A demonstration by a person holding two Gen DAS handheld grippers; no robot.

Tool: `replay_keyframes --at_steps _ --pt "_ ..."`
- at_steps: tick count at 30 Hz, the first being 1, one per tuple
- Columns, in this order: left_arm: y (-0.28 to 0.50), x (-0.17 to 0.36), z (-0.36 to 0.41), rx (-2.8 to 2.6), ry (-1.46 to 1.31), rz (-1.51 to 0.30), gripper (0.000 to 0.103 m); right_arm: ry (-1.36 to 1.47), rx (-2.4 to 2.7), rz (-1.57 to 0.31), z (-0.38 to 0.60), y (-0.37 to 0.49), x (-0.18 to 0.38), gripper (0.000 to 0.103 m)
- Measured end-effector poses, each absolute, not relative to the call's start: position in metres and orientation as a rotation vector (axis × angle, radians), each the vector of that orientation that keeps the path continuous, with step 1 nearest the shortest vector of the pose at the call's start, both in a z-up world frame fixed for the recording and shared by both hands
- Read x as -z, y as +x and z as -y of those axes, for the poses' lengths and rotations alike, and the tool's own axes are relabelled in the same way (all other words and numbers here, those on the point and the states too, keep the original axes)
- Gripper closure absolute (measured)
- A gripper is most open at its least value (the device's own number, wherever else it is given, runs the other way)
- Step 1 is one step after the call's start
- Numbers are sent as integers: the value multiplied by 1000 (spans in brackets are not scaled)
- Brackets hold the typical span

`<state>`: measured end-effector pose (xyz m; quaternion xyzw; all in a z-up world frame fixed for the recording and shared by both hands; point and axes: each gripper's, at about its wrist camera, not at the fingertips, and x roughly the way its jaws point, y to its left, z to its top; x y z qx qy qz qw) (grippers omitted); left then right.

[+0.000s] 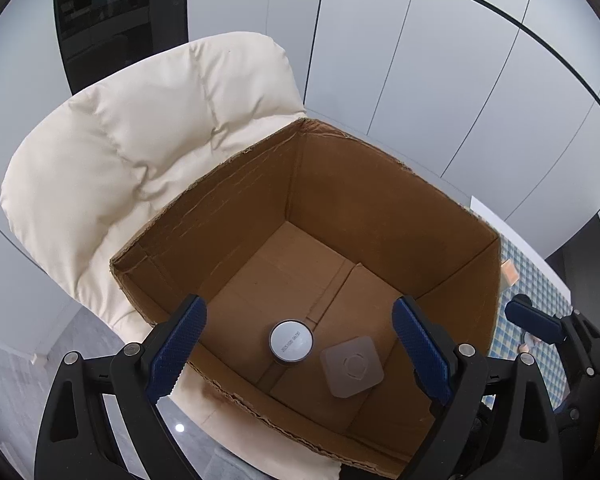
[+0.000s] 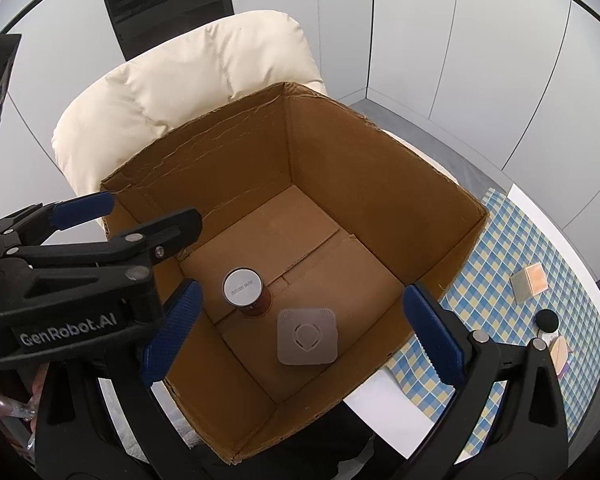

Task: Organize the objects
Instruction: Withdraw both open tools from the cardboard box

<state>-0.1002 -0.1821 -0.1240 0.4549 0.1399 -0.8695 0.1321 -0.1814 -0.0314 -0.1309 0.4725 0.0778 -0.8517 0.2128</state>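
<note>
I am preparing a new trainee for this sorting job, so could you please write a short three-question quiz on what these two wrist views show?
1. True or false: the brown open-topped cardboard box holds nothing.
2. Which thing stands upright on the box floor? A) the round can with a silver lid and dark red side B) the flat grey rounded-square plastic device C) a glass bottle
3. Fill in: the box rests on a cream padded ____.

Key:
1. False; the can and the device are inside, side by side.
2. A
3. chair. Both the left gripper and the right gripper hover with open, empty jaws.
</note>
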Motion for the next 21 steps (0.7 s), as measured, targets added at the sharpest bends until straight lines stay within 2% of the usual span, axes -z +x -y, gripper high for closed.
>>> replay_keyframes --at_steps 21 --pt "-59 96 164 2510 1286 -355 9 1274 2422 -123 -2 -148 101 1"
